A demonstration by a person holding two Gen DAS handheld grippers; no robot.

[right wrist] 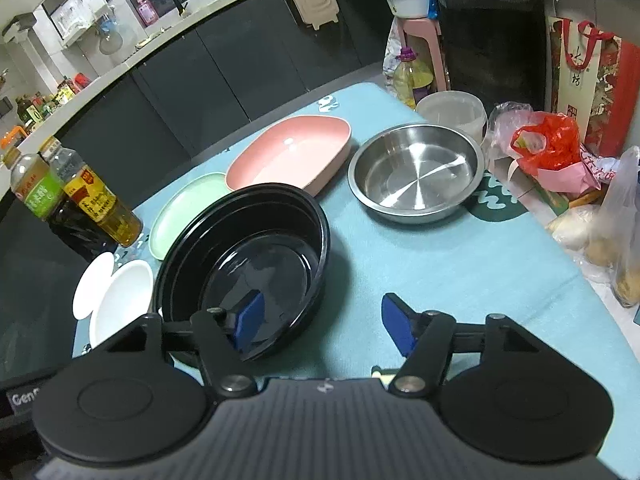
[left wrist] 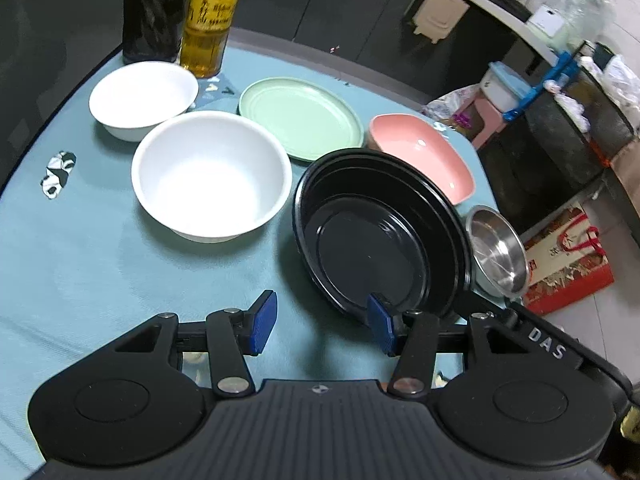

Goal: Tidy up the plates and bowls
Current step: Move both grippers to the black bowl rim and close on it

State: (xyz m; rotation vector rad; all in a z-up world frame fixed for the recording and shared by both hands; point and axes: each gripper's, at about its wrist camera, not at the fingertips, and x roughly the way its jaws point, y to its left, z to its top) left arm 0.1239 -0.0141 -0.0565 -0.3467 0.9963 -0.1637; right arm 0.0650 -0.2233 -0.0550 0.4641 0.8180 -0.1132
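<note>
Black bowl (left wrist: 380, 236) sits mid-bench, round, so no long axis to align; what matters is the near rim. From your left claw (left wrist: 322, 326) it lies ahead and to the right: the right pad overlaps the near rim in view, the left pad hangs over bare cloth. From your right claw (right wrist: 324, 326) it lies ahead and to the left, left pad over the bowl's inside, right pad over cloth. Both claws are released, jaws spread, holding nothing. Contact with the rim cannot be told.

Judgement: both are about equally near; either could pinch the near wall.

Around it: large white bowl (left wrist: 212, 176) just left, green plate (left wrist: 300, 116) behind, pink dish (left wrist: 420, 156) behind-right, steel bowl (right wrist: 416, 172) to the right, apart. Small white bowl (left wrist: 142, 98) far left by two bottles (left wrist: 180, 12).
</note>
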